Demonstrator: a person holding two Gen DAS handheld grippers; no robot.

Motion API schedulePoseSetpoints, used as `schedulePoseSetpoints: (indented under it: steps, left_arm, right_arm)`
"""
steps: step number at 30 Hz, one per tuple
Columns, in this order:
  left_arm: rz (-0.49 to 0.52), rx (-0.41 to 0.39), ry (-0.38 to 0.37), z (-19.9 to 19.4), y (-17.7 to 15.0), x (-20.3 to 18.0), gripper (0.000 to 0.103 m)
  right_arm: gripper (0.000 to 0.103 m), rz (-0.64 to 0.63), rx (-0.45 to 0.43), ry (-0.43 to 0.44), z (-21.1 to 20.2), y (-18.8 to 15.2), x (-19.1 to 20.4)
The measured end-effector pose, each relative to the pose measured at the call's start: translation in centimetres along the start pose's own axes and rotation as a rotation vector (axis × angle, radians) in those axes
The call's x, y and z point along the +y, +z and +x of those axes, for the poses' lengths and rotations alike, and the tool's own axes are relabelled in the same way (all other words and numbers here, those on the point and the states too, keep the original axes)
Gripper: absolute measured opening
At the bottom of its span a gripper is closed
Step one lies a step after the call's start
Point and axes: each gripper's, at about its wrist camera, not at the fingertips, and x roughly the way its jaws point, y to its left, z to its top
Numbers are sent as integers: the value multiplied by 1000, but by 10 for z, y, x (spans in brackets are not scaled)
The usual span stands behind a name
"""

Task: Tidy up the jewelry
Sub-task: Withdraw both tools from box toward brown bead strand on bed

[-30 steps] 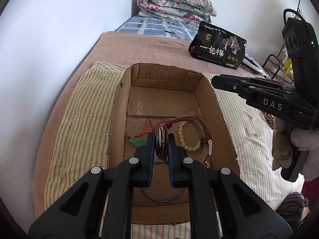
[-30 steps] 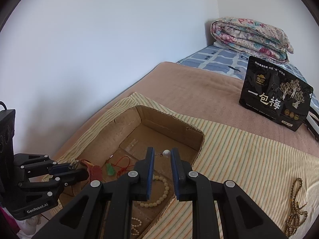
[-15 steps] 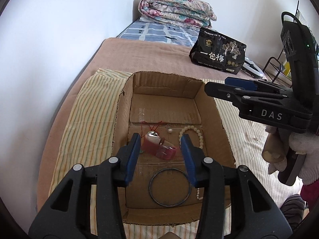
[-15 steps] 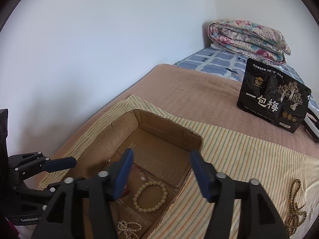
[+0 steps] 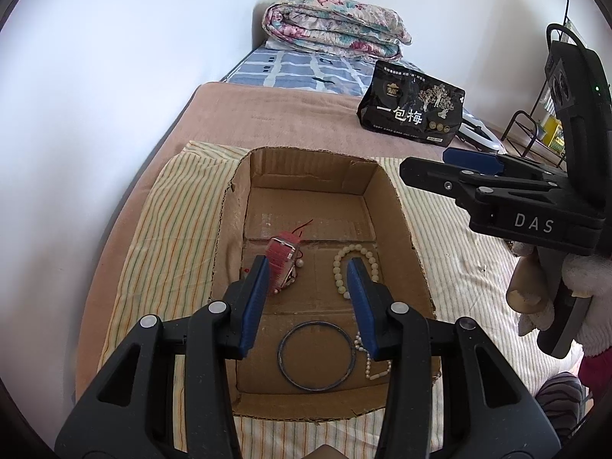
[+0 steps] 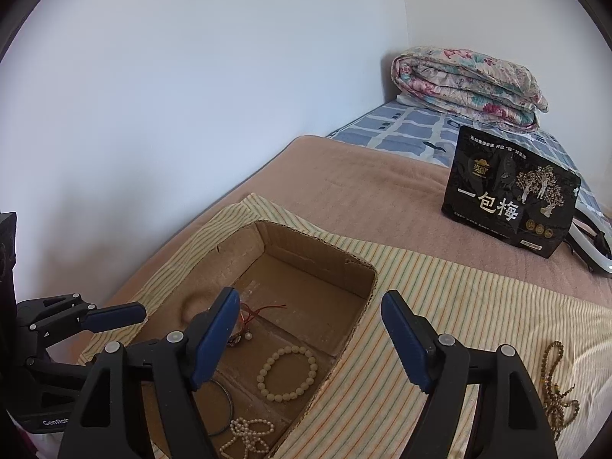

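An open cardboard box point(image 5: 386, 191) point(image 6: 367, 279) on striped cloth holds jewelry. Inside lie a red watch point(image 5: 281, 258), a pale bead bracelet point(image 5: 338, 267) point(image 6: 287, 373), a dark bangle point(image 5: 317, 355) point(image 6: 229, 401), a pearl string point(image 5: 371, 363) point(image 6: 248, 436) and a small pearl point(image 6: 248, 336). My left gripper point(image 5: 306, 267) point(image 6: 111, 308) hovers open over the box with nothing gripped; the watch lies below its left finger. My right gripper point(image 6: 310, 300) point(image 5: 440, 166) hangs over the box's right side, jaws opening wide, nothing between them.
A brown bead necklace point(image 6: 558, 382) lies on the striped cloth to the right of the box. Farther back a black snack bag point(image 5: 411, 114) point(image 6: 508, 202) stands on the brown blanket. A folded floral quilt point(image 5: 332, 26) lies at the far end, and a white wall runs along the left.
The left gripper opened and let go of the red watch, which now lies in the box. The right gripper opened and released the small pearl, now on the box floor.
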Motion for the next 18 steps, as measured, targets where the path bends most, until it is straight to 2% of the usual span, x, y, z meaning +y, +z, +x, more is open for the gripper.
schedulePoseSetpoints:
  steps: [18]
  left_arm:
    - [48,-46,-17,-31,6,-34,42]
  right_arm:
    - [82,15,-47,-51,-46,-6,-23]
